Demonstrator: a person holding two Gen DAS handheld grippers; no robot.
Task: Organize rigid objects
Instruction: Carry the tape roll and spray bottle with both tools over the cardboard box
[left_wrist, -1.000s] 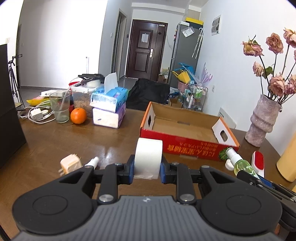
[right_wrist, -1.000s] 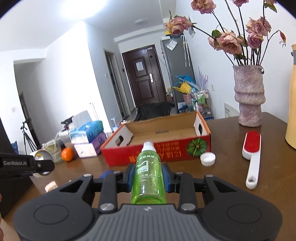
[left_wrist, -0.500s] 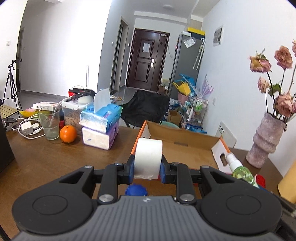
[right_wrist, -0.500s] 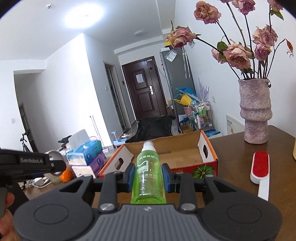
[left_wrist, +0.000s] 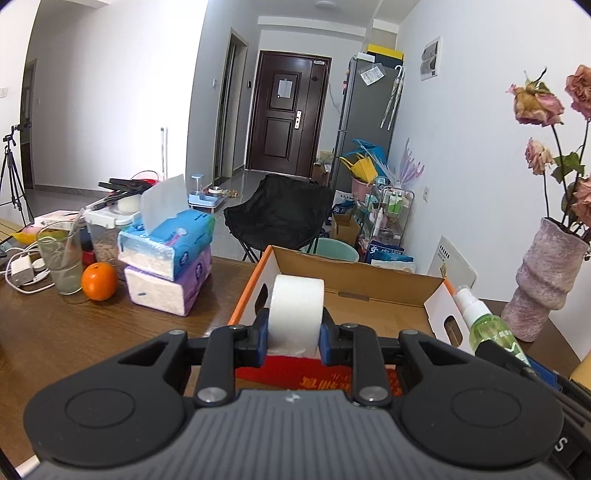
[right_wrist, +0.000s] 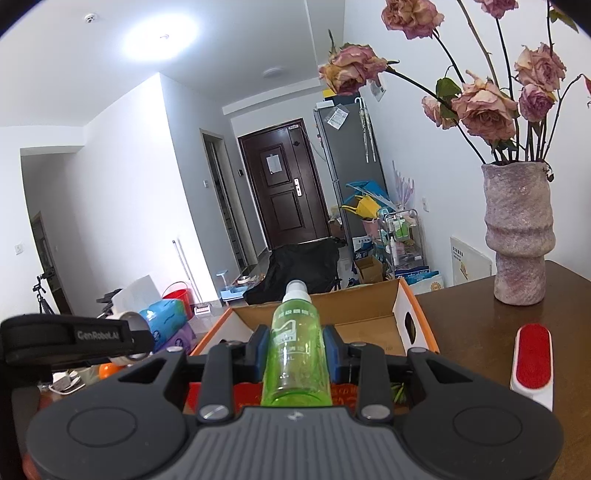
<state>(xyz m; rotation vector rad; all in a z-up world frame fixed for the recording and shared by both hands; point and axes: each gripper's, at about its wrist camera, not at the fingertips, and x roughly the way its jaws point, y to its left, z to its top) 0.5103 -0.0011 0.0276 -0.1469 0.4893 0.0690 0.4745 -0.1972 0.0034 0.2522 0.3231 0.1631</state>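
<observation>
A paper roll (left_wrist: 295, 312) is clamped in the left tool (left_wrist: 293, 338) above the near wall of a cardboard box (left_wrist: 369, 277). A green bottle (right_wrist: 295, 354) is gripped by the right tool (right_wrist: 295, 350), near the box's right end. The box is set on the table (left_wrist: 92, 332), with a vase (right_wrist: 517, 236) farther right.

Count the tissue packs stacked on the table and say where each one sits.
2: a blue soft tissue pack lies on top of a purple soft tissue pack, right of the orange. Others may be hidden.
</observation>
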